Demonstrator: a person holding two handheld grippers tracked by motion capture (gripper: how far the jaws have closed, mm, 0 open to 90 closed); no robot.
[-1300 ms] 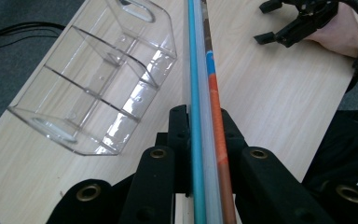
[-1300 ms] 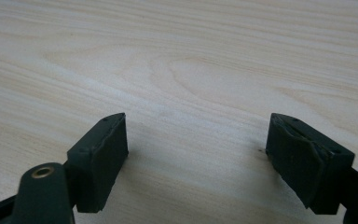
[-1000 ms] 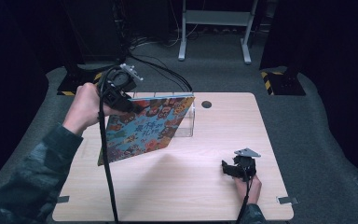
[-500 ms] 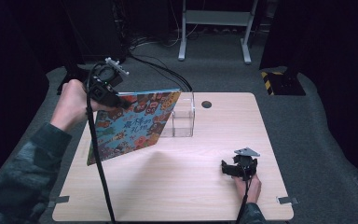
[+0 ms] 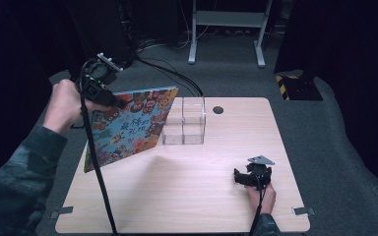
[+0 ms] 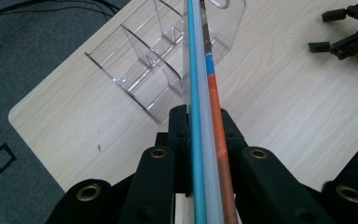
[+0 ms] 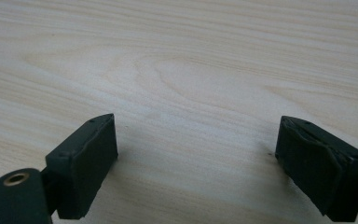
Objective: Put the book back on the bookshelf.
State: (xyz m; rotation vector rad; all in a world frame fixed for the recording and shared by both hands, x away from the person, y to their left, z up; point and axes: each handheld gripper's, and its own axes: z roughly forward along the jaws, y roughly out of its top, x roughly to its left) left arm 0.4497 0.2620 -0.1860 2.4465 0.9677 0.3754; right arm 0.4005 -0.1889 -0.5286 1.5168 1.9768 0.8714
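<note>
the left gripper (image 5: 109, 98) is clamped on the upper left corner of a picture book (image 5: 128, 127), its fingers (image 6: 179, 126) pressed tight on either side of the thin cover and pages. the book is held in the air above the left part of the tabletop (image 5: 197, 196), tilted so that its colourful cover, crowded with small cartoon figures, faces the person; its top right corner reaches in front of the clear plastic organizer (image 5: 184, 121) and its lower left corner hangs past the tabletop's left edge. in the left gripper view the book (image 6: 204, 93) shows edge-on, a blue band, pale pages and an orange-brown band running straight up from between the fingers, with the clear organizer (image 6: 140, 70) just behind it, its upright dividers marking off open compartments. the organizer stands on the far middle of the tabletop, beside a small round hole (image 5: 218, 109) in the wood. the person's left hand (image 5: 64, 105) grips the gripper's body, and a black cable (image 5: 96, 167) trails down from it across the front of the book. the right gripper (image 5: 245, 177) rests low over the near right part of the tabletop, well apart from the book and the organizer, with a grey three-cornered plate (image 5: 260, 160) on top. its fingers (image 7: 86, 158) stand wide apart with nothing but bare wood grain between them; they have just been opening and then eased slightly closed again. the same gripper (image 6: 324, 33) shows far off in the left gripper view, fingers spread.
</note>
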